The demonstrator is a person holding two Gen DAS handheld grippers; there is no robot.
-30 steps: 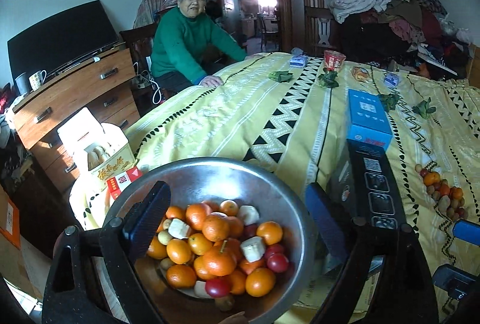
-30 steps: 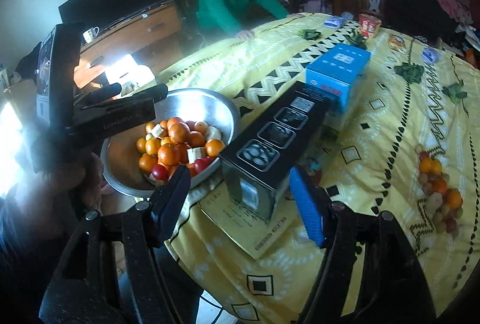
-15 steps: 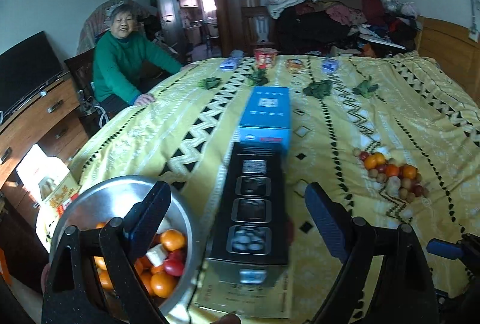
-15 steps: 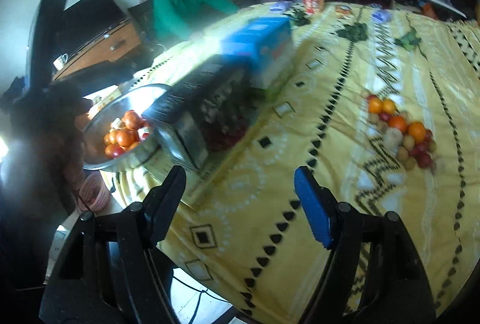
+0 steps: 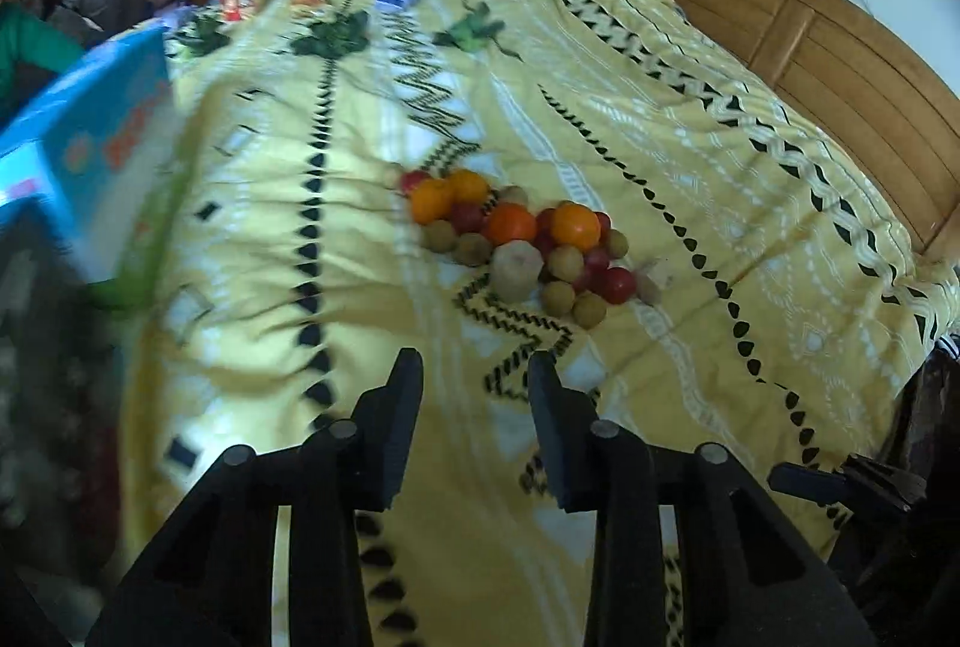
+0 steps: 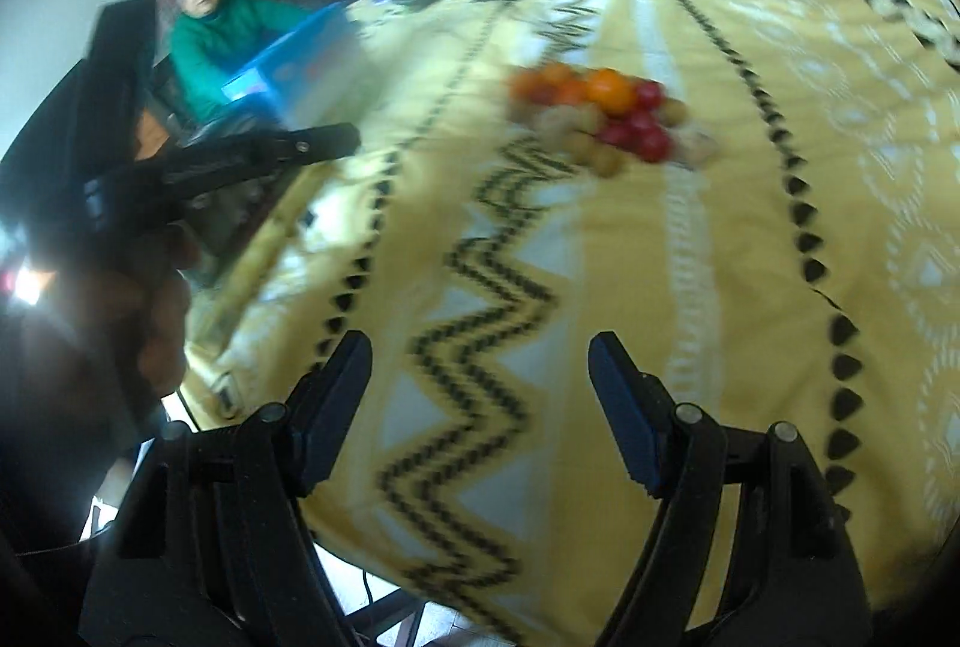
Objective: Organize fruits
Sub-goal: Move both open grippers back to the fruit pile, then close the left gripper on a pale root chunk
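Note:
A pile of small fruits (image 5: 522, 239), with oranges, red ones and brownish ones, lies on the yellow patterned bedspread (image 5: 660, 155). It also shows in the right wrist view (image 6: 606, 119), blurred. My left gripper (image 5: 474, 377) is open and empty, with a narrower gap than before, just short of the pile. My right gripper (image 6: 480, 353) is wide open and empty, farther back from the pile. The left gripper shows from the side in the right wrist view (image 6: 252, 161). The metal fruit bowl is out of view.
A blue box (image 5: 78, 131) and a dark box (image 5: 36, 347) lie at the left. A person in a green sweater (image 6: 222, 29) sits at the far side. A wooden headboard (image 5: 840, 65) bounds the right. Green leafy items (image 5: 336, 35) lie farther back.
Both grippers have swung right, away from the metal bowl, toward the loose fruit pile. The left gripper's jaws have narrowed. The bowl has left both views.

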